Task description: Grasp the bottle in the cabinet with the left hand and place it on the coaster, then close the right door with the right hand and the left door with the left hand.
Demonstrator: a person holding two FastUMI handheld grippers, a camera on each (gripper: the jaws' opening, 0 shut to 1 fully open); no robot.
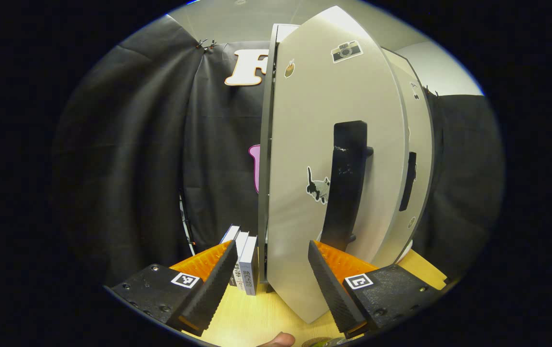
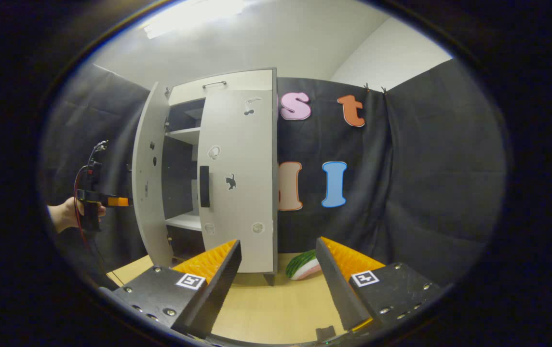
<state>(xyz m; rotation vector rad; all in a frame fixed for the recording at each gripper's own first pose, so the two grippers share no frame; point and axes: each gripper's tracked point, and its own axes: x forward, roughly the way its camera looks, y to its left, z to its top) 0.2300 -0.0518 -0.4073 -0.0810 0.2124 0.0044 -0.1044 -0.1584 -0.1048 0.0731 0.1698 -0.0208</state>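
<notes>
Pale grey panels make up the cabinet [image 2: 237, 96] standing on the wooden worktop [image 2: 276, 308]; its right door [image 2: 239, 183] is seen shut and its left door [image 1: 314, 193] swung partly open. The left gripper [image 1: 272, 274] is held just before the left door's outer face with its fingers [image 1: 218, 284] spread and gripping nothing, books [image 1: 247, 262] standing just beside the cabinet's base. The right gripper [image 2: 278, 284] is seen with fingers likewise released near the worktop's front edge, and the bottle cannot be made out.
</notes>
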